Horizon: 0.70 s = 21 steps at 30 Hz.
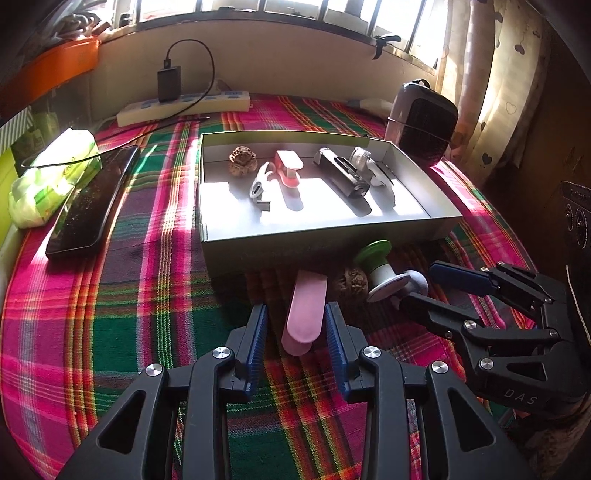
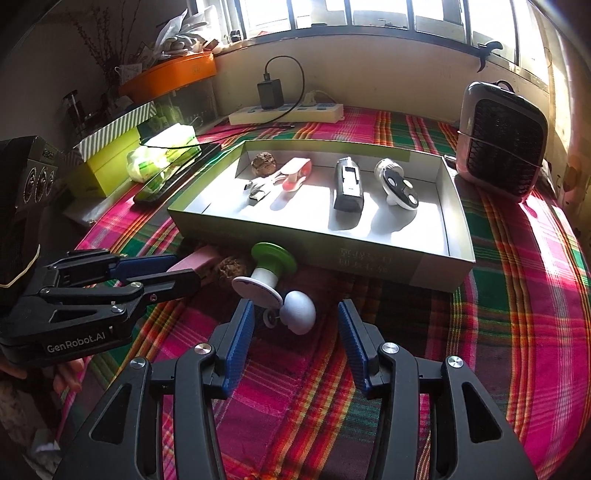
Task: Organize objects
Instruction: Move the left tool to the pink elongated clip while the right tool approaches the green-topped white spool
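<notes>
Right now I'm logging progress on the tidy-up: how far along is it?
Partly done. The box already holds a walnut, cable, pink clip, black device and white gadget. The open left gripper straddles the pink case; the open right gripper nears the white knob. The green-capped spool and second walnut remain outside.

A lived-in room of a home: a plaid cloth [image 1: 110, 295] covers the table below a barred window [image 2: 369, 14] at 12 o'clock, heart-print curtains [image 1: 509, 92] hang at 2 o'clock, and a power strip [image 2: 284, 112], small heater [image 2: 500, 142] and stacked boxes [image 2: 114, 155] crowd the edges.
</notes>
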Motion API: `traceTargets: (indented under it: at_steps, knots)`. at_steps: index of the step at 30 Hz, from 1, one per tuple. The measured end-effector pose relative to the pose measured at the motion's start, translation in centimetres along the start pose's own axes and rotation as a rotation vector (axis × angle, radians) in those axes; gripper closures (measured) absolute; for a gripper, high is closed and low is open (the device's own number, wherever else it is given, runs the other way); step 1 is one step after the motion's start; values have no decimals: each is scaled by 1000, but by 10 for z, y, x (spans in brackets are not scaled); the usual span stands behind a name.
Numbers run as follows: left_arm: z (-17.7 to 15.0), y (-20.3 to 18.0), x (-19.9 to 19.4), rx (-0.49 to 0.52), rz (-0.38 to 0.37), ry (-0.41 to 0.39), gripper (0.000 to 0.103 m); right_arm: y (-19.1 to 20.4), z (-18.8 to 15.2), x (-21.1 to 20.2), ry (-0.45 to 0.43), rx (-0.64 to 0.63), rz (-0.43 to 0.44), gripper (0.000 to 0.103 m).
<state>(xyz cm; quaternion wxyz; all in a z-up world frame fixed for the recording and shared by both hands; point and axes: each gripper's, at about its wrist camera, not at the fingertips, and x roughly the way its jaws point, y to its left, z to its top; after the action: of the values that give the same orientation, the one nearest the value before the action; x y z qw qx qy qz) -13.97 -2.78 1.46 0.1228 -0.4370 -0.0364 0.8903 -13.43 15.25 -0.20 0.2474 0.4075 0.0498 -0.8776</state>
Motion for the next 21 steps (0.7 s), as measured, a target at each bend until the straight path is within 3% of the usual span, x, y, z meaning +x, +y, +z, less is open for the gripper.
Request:
traceTargets:
  at_steps: [21]
  knots:
    - [10,3,12,11,50,-4,73,2,3,13,54,-56,-69,52]
